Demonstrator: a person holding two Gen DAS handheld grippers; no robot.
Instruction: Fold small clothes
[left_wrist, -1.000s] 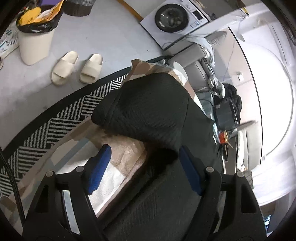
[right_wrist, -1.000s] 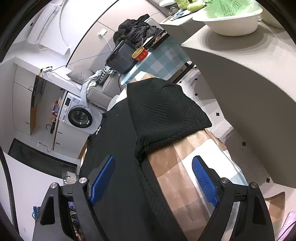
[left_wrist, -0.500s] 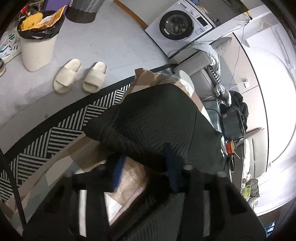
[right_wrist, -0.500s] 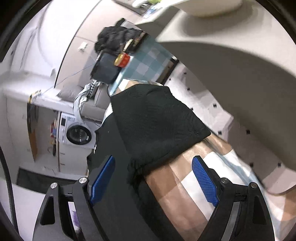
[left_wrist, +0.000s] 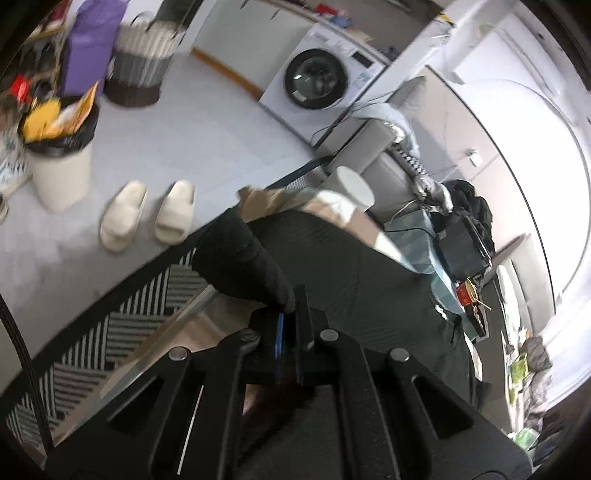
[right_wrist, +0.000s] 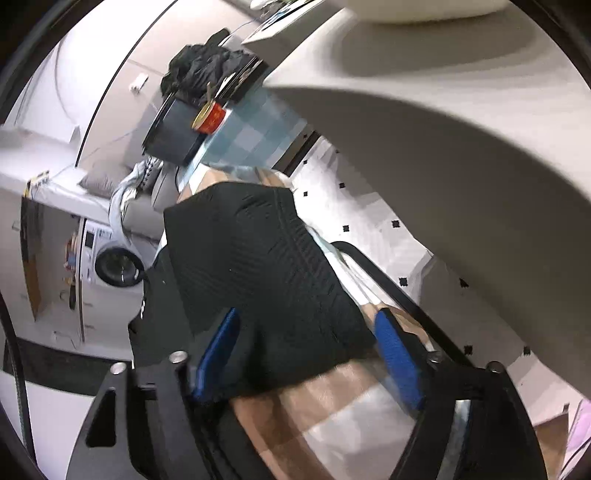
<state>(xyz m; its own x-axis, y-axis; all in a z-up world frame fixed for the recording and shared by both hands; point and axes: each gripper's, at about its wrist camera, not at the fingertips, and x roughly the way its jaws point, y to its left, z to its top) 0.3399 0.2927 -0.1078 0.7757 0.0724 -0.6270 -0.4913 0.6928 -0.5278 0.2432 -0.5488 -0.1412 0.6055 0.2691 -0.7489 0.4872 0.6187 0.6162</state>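
Observation:
A black textured garment (left_wrist: 343, 266) lies on a beige and white checked cloth (left_wrist: 266, 195) over the table. My left gripper (left_wrist: 286, 332) is shut on the garment's near left corner, and a bunched fold (left_wrist: 240, 262) rises from the jaws. In the right wrist view the same garment (right_wrist: 258, 258) lies with its folded right flap reaching between the fingers. My right gripper (right_wrist: 306, 354) is open, its blue pads (right_wrist: 397, 354) straddling the flap's near edge above the checked cloth (right_wrist: 332, 417).
On the floor to the left are two cream slippers (left_wrist: 147, 214), a bin (left_wrist: 59, 155), a striped basket (left_wrist: 144, 62) and a washing machine (left_wrist: 317, 81). A striped rug (left_wrist: 122, 325) lies below the table. A black box (right_wrist: 173, 136) and red cup (right_wrist: 210, 116) stand beyond the garment.
My left gripper has closed from wide open onto the garment's corner and lifted a fold. My right gripper has moved forward so its open fingers straddle the flap's edge.

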